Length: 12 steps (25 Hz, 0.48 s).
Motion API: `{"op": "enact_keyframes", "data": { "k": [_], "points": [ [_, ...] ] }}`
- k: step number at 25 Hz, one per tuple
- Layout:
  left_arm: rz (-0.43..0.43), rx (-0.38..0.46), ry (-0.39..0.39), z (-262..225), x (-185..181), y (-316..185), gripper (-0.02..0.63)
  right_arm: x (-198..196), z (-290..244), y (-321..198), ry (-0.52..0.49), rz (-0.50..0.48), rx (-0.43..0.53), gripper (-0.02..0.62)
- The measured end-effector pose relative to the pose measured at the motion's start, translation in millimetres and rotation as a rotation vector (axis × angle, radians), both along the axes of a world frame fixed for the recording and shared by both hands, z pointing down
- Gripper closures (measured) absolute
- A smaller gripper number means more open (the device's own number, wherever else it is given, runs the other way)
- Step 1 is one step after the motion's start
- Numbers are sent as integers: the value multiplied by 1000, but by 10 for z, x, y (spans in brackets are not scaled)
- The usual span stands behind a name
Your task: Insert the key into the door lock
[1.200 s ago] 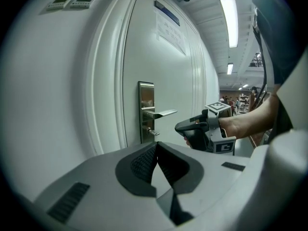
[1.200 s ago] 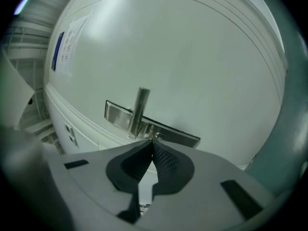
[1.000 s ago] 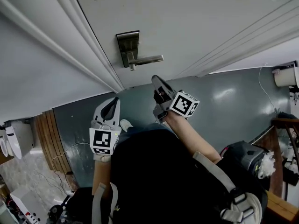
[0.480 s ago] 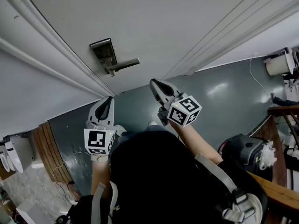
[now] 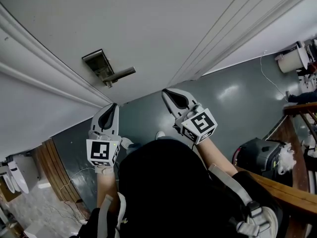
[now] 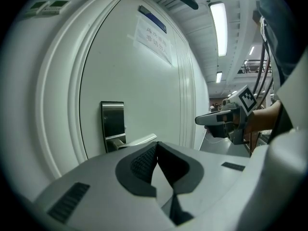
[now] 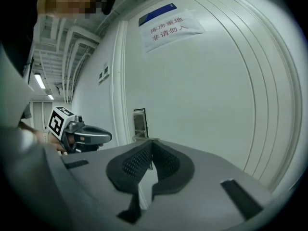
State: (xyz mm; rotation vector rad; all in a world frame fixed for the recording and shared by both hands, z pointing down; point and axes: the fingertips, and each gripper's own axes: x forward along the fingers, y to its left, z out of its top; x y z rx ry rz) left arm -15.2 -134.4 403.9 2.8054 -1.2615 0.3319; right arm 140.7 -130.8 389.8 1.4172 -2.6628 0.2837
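Nearest me, the person holds two tongs out toward the door. The left tongs (image 5: 113, 108) have their dark ribbed pads pressed together at the tip, with nothing showing between them. The right tongs (image 5: 168, 93) are the same, tips closed and nothing in their grip. Both stand off the door (image 5: 163, 24), not touching it, above a grey-green floor (image 5: 233, 98).

Beyond them, on the white door near its moulded frame, is the lock plate (image 5: 97, 63). It is one upright rectangle of brushed metal, with one slim lever (image 5: 123, 73) running out from its lower part, away from the frame. I cannot make out a keyhole in any view.

Only the head view shows the floor and both tongs from above. Only the two gripper views show what is higher on the door: one paper notice (image 7: 171, 28) with one blue sign (image 7: 156, 13) just above it. Each gripper view also catches the other tongs from the side.
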Motion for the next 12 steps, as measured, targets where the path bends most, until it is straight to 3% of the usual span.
{"op": "enact_keyframes", "data": {
  "k": [12],
  "points": [
    [57,53,50,-280,221,10,598,184,-265,182,152,-3,131,580]
  ]
}}
